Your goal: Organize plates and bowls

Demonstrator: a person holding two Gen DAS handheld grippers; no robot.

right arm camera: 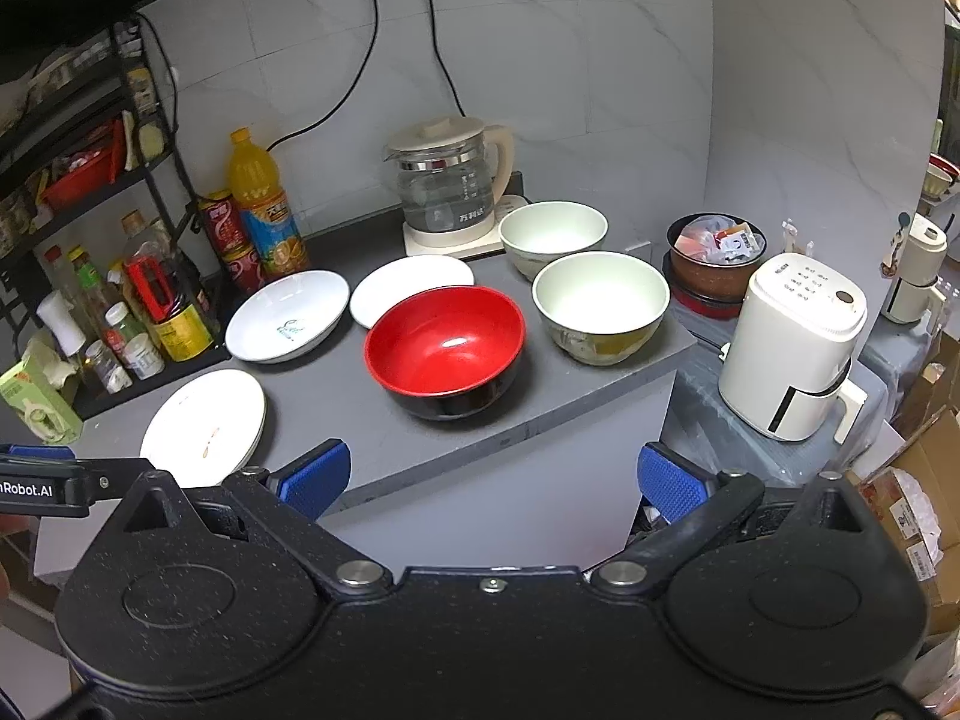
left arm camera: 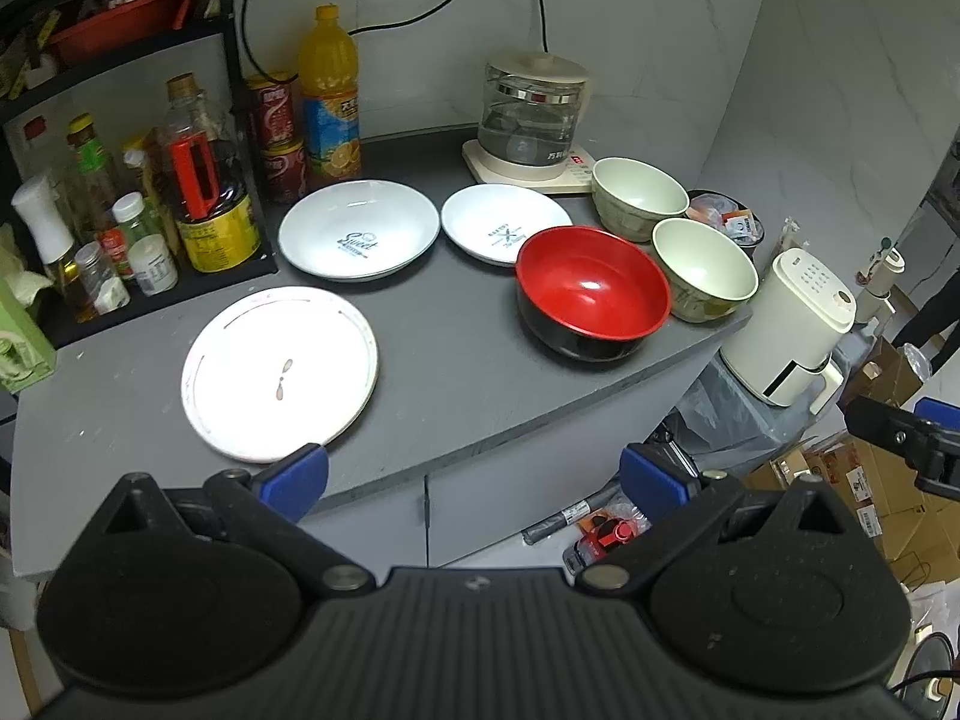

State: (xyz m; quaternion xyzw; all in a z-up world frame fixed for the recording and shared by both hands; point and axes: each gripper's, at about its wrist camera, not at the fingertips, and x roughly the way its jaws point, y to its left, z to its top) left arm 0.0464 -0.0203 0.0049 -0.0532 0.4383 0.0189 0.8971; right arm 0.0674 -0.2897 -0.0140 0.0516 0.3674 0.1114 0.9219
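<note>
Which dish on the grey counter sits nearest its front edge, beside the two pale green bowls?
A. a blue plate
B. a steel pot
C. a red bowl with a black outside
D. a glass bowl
C: the red bowl with a black outside stands next to the pale green bowls.

L gripper is held low-centre of the left wrist view, blue pads spread wide, nothing gripped. R gripper is seen low-centre of the right wrist view, jaws likewise wide apart, empty. Each is glimpsed at the other's frame edge.
</note>
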